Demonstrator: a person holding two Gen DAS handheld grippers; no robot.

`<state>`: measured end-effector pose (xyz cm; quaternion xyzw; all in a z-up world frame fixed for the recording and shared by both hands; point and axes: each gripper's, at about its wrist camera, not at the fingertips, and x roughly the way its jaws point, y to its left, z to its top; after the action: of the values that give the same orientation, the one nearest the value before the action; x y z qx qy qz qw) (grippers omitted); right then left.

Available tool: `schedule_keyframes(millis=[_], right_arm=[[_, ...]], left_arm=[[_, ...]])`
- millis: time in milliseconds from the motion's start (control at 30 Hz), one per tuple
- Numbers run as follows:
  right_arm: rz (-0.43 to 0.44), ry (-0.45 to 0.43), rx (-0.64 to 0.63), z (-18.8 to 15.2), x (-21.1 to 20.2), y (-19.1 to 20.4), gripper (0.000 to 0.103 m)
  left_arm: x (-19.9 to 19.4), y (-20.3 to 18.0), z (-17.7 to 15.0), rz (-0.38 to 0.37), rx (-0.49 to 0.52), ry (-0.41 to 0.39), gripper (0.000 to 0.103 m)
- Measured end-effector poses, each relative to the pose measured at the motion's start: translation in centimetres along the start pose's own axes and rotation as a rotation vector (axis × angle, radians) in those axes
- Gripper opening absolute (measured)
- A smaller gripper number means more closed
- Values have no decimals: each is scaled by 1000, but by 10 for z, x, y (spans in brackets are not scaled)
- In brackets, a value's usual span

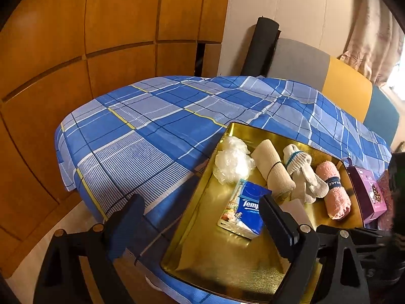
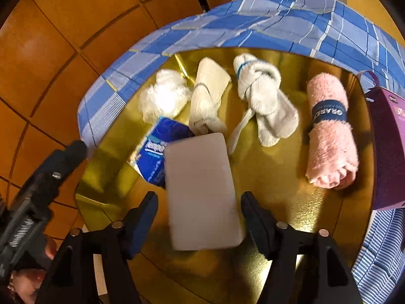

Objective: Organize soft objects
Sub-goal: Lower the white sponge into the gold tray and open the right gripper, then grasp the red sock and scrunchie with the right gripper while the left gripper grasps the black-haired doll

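Note:
A gold tray lies on a blue checked cloth. In a row on it are a crumpled clear plastic bag, a beige rolled cloth, white knotted socks and a pink rolled towel. A blue tissue pack lies in front of them. My right gripper is open, and a pale flat block sits between its fingers with a gap on each side. My left gripper stands open over the tray's left rim, its right finger beside the tissue pack.
A purple box stands against the tray's right edge. Wooden panelling runs behind and to the left of the cloth-covered surface. A grey, yellow and teal padded back and a black roll stand at the far side. A hand shows at the lower left.

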<state>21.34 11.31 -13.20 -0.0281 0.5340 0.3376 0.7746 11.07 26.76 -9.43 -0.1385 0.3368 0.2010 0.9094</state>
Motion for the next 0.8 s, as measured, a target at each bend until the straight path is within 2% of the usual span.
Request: schedule_keyframes(millis=[100,200,300,400,500,800], right_arm=[[-4,-9,11,-3,-11,-5,69],[21,-72,15,-8,-36,-11,69],[45,-152,11,-12,-64,-12,70],[-17,-250,-21,-17,-100,-14,70],[-70,-316,-24,-23,-128,-25,70],[-138,-451,172,-49,-195,-97,69]], left_arm=[[-1,-6,-2,-12,15,-2,92],[-3,-15,-6,-38,37,-2,92],[-3,-28,-10,-118,55,20,92],[-4,-44,-15,-196,77,44,92],[-8,-64,-23,-229,121,56,92],[-24,-127,-50,-316,246,83,92]])
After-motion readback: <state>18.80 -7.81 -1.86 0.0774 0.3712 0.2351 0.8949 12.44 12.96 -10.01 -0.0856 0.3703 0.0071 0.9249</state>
